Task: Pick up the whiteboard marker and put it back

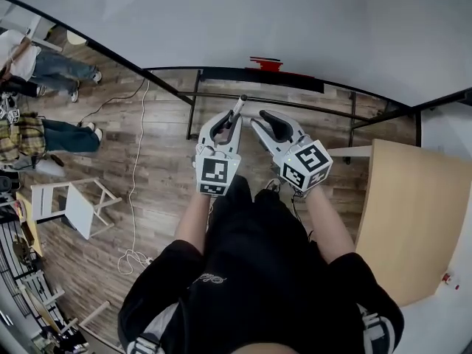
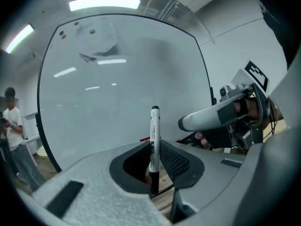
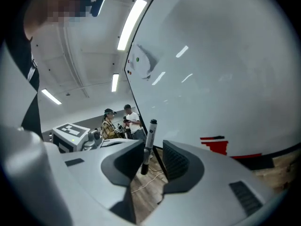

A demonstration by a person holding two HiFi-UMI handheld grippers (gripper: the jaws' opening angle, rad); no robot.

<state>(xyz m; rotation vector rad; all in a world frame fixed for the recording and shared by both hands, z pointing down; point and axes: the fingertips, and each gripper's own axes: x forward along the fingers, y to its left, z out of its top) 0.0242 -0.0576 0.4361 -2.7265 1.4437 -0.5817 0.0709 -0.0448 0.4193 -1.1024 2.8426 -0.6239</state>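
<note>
The whiteboard marker (image 1: 237, 108), white with a black cap, stands upright in my left gripper (image 1: 227, 118), which is shut on its lower barrel. In the left gripper view the marker (image 2: 154, 135) rises between the pads of the left gripper (image 2: 153, 150), in front of the whiteboard (image 2: 122, 88). My right gripper (image 1: 262, 118) hangs just to the right of it, open and holding nothing. In the right gripper view the marker (image 3: 149, 138) shows beyond the gap of the right gripper (image 3: 154, 158), near its left jaw, with the pads not pressing it. The board's tray (image 1: 262, 76) lies just ahead of both grippers.
A red eraser (image 1: 265, 63) sits on the tray. A wooden table (image 1: 409, 212) stands at the right. To the left are a white chair (image 1: 74, 205), a white cable (image 1: 135, 198) on the wood floor, and people (image 1: 44, 135) standing by.
</note>
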